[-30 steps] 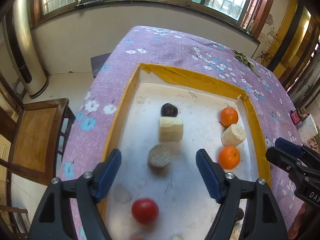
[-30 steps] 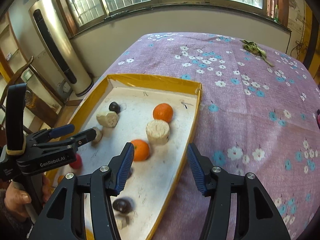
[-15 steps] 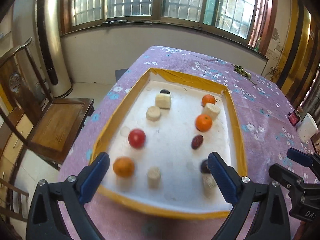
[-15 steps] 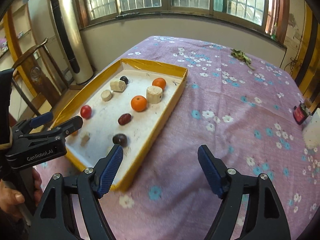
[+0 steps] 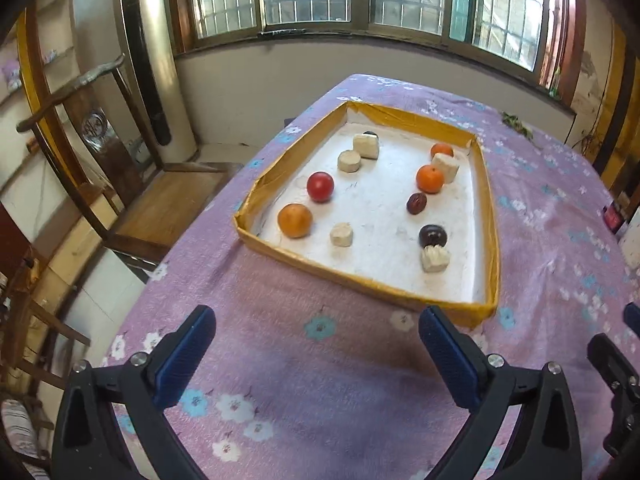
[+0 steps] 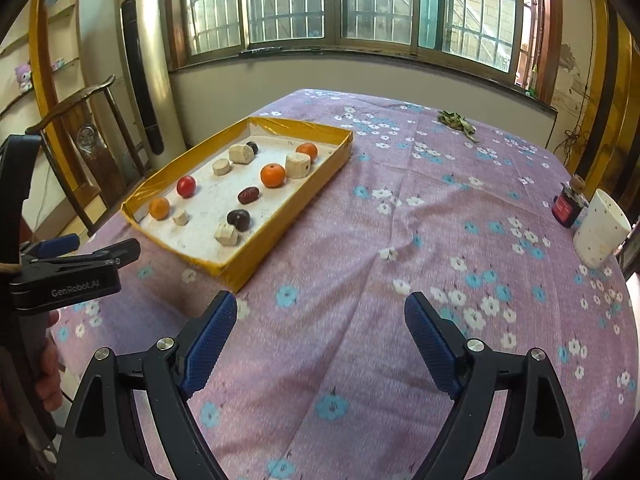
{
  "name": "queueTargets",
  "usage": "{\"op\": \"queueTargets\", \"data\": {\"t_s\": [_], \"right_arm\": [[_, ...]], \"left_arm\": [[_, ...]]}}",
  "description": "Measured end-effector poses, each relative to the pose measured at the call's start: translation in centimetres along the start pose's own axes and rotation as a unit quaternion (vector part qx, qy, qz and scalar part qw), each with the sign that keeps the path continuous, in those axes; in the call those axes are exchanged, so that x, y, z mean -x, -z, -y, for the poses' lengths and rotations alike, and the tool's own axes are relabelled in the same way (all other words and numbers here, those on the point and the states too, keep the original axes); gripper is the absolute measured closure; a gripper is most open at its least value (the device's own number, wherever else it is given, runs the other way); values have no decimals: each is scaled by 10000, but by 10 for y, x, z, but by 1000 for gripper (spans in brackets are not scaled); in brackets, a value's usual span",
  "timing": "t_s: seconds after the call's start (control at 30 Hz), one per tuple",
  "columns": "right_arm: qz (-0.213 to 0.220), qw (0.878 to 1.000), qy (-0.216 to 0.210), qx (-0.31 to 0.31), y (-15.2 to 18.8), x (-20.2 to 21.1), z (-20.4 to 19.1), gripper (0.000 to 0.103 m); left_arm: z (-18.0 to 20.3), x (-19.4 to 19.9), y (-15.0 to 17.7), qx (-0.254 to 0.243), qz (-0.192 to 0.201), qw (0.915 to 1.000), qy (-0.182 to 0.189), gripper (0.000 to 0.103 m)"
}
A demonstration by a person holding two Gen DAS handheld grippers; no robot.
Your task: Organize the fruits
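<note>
Hanging open and empty over the purple flowery surface [image 5: 320, 360], both claws, left claw [image 5: 316, 344] and right claw [image 6: 320, 332], wait while fruits in the yellow-edged white tray [image 5: 486, 216] look sorted already.

In the left wrist view, the right gripper [image 5: 618, 364] is being cut off by the right edge, so its jaws are not showing. A pale block [image 5: 366, 145] is hiding most of a dark fruit [image 5: 371, 134] at the tray's [image 5: 360, 278] far end. A white cup [image 5: 632, 236] is showing only partly at the edge
</note>
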State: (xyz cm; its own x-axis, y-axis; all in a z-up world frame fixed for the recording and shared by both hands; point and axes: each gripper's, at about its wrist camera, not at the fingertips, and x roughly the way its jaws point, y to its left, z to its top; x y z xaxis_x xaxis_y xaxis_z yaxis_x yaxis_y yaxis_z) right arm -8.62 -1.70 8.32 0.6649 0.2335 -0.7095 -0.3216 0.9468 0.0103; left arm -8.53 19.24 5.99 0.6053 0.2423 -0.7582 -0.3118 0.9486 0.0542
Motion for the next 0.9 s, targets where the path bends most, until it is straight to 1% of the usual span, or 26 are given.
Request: {"op": "queueTargets", "data": {"t_s": [0.07, 0.2, 0.27, 0.33, 0.4, 0.43, 0.53, 0.57, 0.63, 0.73, 0.77, 0.87, 0.9], "right_arm": [[4, 9999, 106, 20, 4, 3, -2, 17], [-36, 9996, 217, -190, 6, 4, -2, 17], [-57, 9991, 282, -301, 8, 4, -4, 17], [-97, 9989, 325, -338, 10, 3, -9, 17], [-110, 9986, 421, -298, 12, 3, -15, 17], [-98, 9985, 456, -282, 13, 4, -17, 17], [-98, 9980, 567, -254, 13, 5, -22, 17], [-105, 9978, 601, -261, 13, 5, -23, 17], [-117, 9973, 658, -311, 13, 5, -23, 17], [-150, 9965, 725, -375, 13, 4, -22, 17], [-157, 9963, 744, -389, 12, 3, -22, 17], [-203, 9959, 771, -437, 13, 1, -23, 17], [-212, 9958, 773, -432, 14, 1, -24, 17]], "left_arm": [[7, 3, 2, -165, 95, 9991, -368, 0], [18, 4, 3, -544, 68, 9956, -757, 0], [21, 6, 6, -738, 105, 9940, -805, 0], [20, 5, 8, -797, 34, 9950, -599, 0], [16, 5, 9, -751, 11, 9967, -293, 0], [15, 5, 8, -728, 34, 9971, -209, 0], [14, 10, 6, -788, 269, 9964, -151, 1], [15, 12, 5, -832, 322, 9960, -57, 1], [14, 17, 4, -853, 426, 9951, 272, 1], [9, 26, 2, -761, 646, 9915, 837, 1], [7, 27, 2, -717, 679, 9906, 949, 1], [8, 28, 1, -795, 766, 9909, 773, 1], [8, 27, 1, -846, 761, 9903, 795, 1]]}}
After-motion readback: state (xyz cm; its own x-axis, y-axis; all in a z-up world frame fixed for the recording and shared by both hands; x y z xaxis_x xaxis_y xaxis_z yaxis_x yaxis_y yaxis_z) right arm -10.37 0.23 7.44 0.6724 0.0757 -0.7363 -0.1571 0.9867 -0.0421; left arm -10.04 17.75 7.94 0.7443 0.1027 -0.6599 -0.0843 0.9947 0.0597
